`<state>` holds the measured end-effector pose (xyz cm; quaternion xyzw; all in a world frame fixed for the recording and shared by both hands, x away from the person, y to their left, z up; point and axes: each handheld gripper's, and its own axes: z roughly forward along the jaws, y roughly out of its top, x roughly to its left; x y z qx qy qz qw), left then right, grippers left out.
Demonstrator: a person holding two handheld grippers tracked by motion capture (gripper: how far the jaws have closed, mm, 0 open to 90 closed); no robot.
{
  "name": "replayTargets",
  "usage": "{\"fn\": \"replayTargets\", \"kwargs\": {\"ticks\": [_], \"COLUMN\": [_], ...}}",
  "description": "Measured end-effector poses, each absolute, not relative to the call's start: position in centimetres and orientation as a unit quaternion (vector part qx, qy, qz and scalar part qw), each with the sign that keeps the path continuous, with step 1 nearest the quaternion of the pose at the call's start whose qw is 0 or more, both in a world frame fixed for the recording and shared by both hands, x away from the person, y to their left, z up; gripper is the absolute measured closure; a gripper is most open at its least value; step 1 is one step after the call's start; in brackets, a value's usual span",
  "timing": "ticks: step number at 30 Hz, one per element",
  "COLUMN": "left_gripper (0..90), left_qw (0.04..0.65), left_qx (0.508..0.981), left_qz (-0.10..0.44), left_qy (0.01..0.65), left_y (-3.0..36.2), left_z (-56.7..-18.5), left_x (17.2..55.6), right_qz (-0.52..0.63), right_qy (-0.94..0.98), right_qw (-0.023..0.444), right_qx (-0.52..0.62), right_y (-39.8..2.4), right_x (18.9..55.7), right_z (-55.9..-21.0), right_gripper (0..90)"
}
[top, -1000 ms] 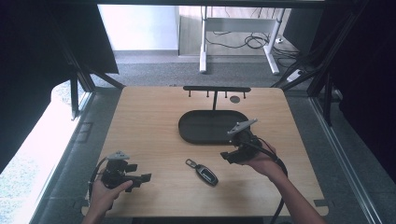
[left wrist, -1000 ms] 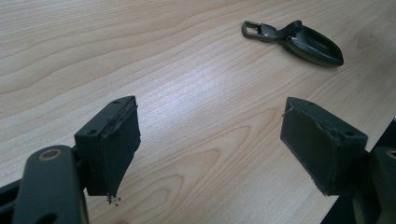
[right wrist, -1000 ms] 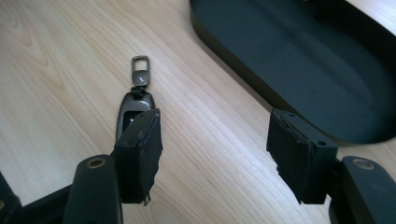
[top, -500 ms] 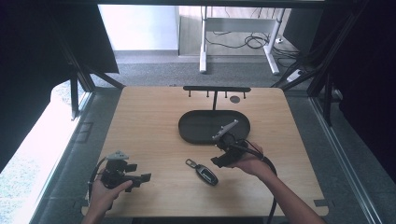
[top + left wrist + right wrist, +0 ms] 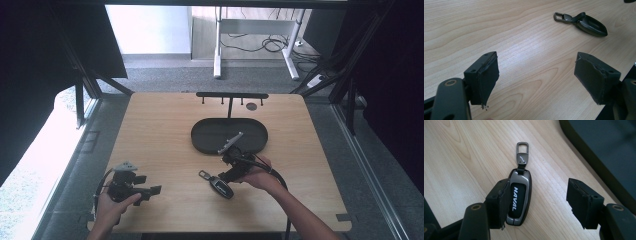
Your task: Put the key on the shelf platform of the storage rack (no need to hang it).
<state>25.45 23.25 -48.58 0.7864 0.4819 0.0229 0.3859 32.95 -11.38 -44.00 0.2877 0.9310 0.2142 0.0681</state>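
A dark key fob (image 5: 220, 186) with a metal clip lies flat on the wooden table, in front of the black oval tray (image 5: 202, 143). My right gripper (image 5: 225, 177) hangs low over it, jaws open. In the right gripper view the fob (image 5: 519, 195), lettered HAVAL, lies between the jaws right beside the left pad, while the right pad stands well apart from it. My left gripper (image 5: 151, 190) rests at the front left, open and with nothing in it. In the left gripper view the fob (image 5: 589, 24) lies farther off, beyond the open jaws (image 5: 536, 61).
A black rack with hooks (image 5: 231, 95) stands at the table's back edge behind the tray, and a small round disc (image 5: 251, 106) shows under it. The tray's rim (image 5: 584, 157) runs close to the right gripper's right side.
My right gripper has moved left and down from the tray's front edge to the key fob, so its jaws now straddle it. The left gripper has stayed put.
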Motion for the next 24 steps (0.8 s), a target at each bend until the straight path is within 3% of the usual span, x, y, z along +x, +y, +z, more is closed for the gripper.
{"fn": "replayTargets", "kwargs": {"ticks": [24], "left_gripper": [20.1], "left_qw": [0.386], "left_qx": [0.787], "left_qz": [0.023], "left_qy": [0.481], "left_y": [23.3], "left_z": [-48.6], "left_x": [25.4], "right_qz": [0.183], "right_qy": [0.943], "right_qw": [0.044], "right_qx": [0.275], "right_y": [-8.9], "right_x": [33.1], "right_z": [-48.0], "right_gripper": [37.0]}}
